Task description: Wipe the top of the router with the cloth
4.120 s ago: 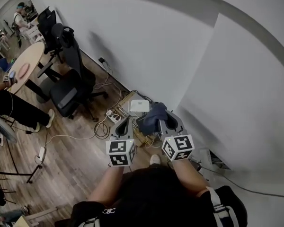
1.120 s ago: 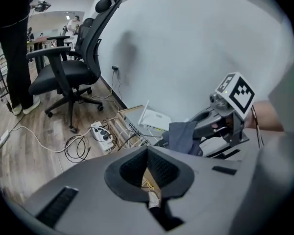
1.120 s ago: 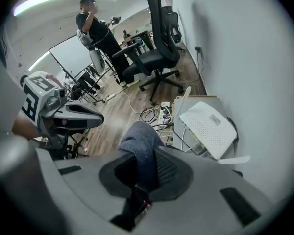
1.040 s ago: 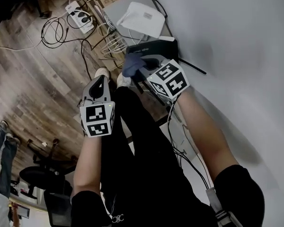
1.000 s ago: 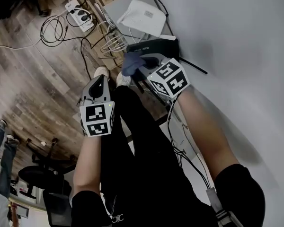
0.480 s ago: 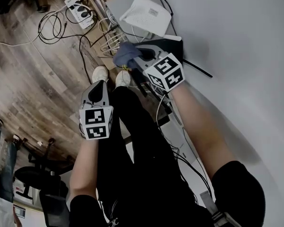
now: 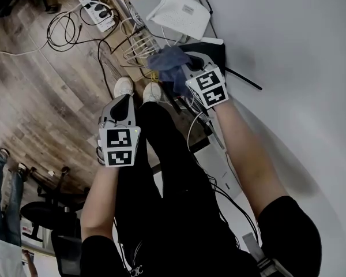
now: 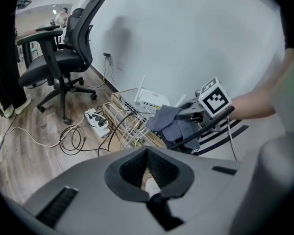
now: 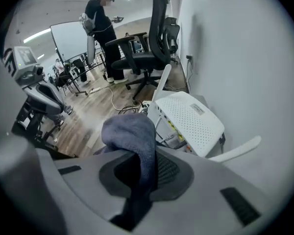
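Observation:
The white router (image 7: 181, 13) lies flat on the floor gear by the wall, also seen in the right gripper view (image 9: 191, 121) and the left gripper view (image 8: 152, 98). A blue-grey cloth (image 7: 168, 62) hangs from my right gripper (image 7: 183, 69), which is shut on it just short of the router, over a black device (image 7: 210, 49). In the right gripper view the cloth (image 9: 130, 131) bulges up out of the gripper (image 9: 137, 173). My left gripper (image 7: 122, 101) hangs lower left, apart from the router, shut and empty (image 8: 149, 180).
A white power strip (image 7: 96, 7) and tangled cables (image 7: 75, 30) lie on the wood floor left of the router. A wire rack (image 8: 132, 126) and cardboard box sit beside it. The white wall (image 7: 288, 51) runs along the right. Office chairs (image 8: 54, 58) stand further back.
Since the earliest frame the view has dropped close to the router. In the last second my right gripper carried the cloth slightly right and up toward the router; the left gripper barely moved.

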Tool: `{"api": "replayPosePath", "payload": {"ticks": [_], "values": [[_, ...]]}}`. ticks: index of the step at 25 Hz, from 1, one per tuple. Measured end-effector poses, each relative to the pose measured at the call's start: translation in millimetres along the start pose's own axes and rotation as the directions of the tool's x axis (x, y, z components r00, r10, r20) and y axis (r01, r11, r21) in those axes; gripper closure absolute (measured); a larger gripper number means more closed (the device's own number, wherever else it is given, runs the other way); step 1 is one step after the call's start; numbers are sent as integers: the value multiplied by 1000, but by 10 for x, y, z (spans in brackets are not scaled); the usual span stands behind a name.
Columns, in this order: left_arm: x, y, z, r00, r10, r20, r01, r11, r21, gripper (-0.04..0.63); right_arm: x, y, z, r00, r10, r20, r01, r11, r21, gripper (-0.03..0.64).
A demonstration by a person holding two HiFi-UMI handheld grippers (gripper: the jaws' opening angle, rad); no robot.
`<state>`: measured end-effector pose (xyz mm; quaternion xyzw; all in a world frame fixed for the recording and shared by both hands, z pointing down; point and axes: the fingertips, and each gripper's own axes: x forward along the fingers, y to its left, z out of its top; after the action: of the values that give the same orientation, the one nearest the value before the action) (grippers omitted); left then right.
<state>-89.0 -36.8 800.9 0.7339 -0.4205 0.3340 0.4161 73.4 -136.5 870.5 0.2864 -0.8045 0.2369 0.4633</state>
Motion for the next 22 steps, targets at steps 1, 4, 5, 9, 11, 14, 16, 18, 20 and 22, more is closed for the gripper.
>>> {"api": "replayPosePath", "payload": {"ticks": [1, 4, 5, 9, 11, 14, 16, 18, 20, 22], "values": [[9, -24, -21, 1000, -5, -5, 5, 1000, 2, 597, 3, 4, 1, 1000, -4, -21, 3, 1000, -28, 594], [33, -85, -54, 1000, -21, -13, 21, 1000, 8, 597, 7, -5, -1, 996, -23, -85, 14, 995, -102, 594], [43, -103, -56, 1000, -25, -15, 25, 1000, 11, 597, 5, -29, -9, 995, -36, -95, 25, 993, -114, 594], [79, -149, -17, 999, -40, -14, 40, 999, 27, 597, -52, -249, -120, 986, -112, -120, 91, 982, -163, 594], [85, -124, 8, 999, -42, -14, 43, 998, 37, 597, -107, -413, -211, 975, -166, -146, 139, 974, -178, 594], [92, -41, 42, 999, -36, -16, 36, 999, 38, 597, -164, -629, -329, 957, -220, -188, 194, 970, -149, 594], [107, 7, 70, 999, -31, -15, 31, 999, 31, 597, -188, -744, -394, 946, -245, -214, 217, 965, -147, 594], [130, 51, 92, 1000, -27, -15, 27, 999, 31, 597, -211, -858, -463, 933, -269, -240, 235, 958, -163, 594], [148, 99, 103, 1000, -24, -19, 24, 999, 42, 597, -239, -972, -526, 919, -290, -267, 251, 953, -172, 594], [156, 150, 108, 999, -22, -25, 23, 998, 51, 597, -258, -1038, -559, 908, -303, -288, 258, 948, -185, 594]]}}
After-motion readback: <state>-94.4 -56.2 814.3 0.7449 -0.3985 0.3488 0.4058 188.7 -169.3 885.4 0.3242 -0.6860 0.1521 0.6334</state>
